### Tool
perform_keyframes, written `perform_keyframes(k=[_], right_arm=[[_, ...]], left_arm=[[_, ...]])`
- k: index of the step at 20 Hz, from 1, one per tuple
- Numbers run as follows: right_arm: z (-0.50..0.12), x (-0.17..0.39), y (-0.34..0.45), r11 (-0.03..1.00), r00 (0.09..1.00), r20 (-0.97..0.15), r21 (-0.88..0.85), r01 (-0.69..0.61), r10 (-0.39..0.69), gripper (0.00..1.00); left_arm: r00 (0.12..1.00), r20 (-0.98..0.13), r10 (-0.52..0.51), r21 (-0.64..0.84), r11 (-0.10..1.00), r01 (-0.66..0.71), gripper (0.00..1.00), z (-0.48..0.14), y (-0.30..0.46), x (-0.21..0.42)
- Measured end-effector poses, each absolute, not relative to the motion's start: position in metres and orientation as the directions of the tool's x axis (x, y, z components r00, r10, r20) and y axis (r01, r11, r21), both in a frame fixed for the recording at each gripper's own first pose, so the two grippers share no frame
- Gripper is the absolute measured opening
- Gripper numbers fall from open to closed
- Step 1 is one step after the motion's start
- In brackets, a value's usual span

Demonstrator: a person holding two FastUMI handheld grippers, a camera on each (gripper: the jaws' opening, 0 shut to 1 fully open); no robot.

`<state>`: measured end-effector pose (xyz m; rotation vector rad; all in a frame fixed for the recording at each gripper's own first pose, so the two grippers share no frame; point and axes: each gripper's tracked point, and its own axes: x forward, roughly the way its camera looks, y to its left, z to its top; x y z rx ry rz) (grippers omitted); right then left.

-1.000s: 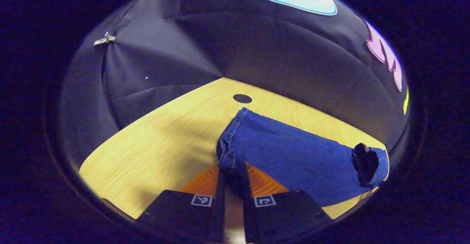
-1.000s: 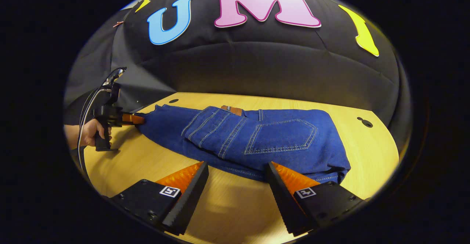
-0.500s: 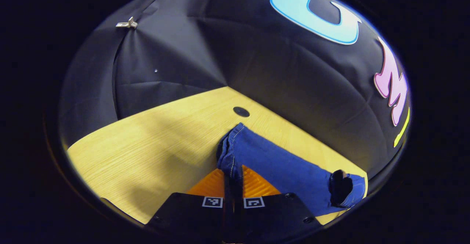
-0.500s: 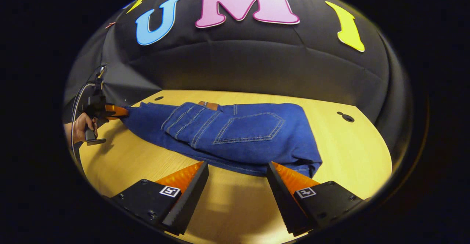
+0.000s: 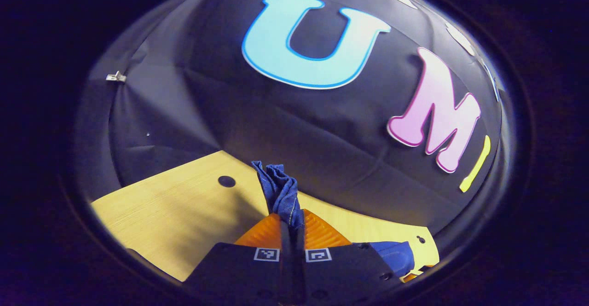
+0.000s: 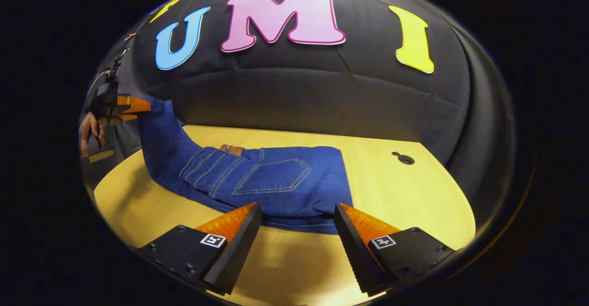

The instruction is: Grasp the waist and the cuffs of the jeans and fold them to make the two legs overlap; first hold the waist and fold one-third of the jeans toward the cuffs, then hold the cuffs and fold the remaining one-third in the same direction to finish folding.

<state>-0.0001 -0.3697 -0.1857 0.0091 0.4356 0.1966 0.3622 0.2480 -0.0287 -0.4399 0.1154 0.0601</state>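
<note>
The blue jeans (image 6: 276,181) lie on the wooden table (image 6: 405,204), the waist part folded over with a back pocket facing up. The leg end rises off the table at the left, where my left gripper (image 6: 124,106) holds it in the air, a hand (image 6: 87,129) behind it. In the left gripper view, my left gripper (image 5: 292,221) is shut on the bunched cuffs (image 5: 280,191), which stick up between the fingers. My right gripper (image 6: 298,211) is open at the near edge of the folded jeans, low over the table, with nothing held between its fingers.
A round hole (image 6: 405,158) sits in the table to the right of the jeans, and another hole (image 5: 226,181) lies near the far left corner. The black cloth wall stands close behind the table. Bare wood (image 5: 175,209) stretches left of the cuffs.
My left gripper has risen from the table with the cuffs, so the leg end now hangs up in the air. The right gripper stayed open by the folded part.
</note>
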Motion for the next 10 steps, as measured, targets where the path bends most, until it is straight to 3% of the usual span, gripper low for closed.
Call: perform_keyframes(k=[6,10], right_arm=[[-0.182,-0.006,-0.429,0.996,0.908,-0.41,0.034,-0.078,0.086,0.98],[-0.185,-0.019,-0.474,1.0,0.912,-0.411,0.026,0.011,0.001,0.97]], left_arm=[[0.986,-0.062,-0.154,-0.347,0.93,0.124,0.06,0.019,0.091,0.366],[0.949,-0.144,-0.281,-0.327,0.918,0.223,0.06,-0.021,-0.023,0.367]])
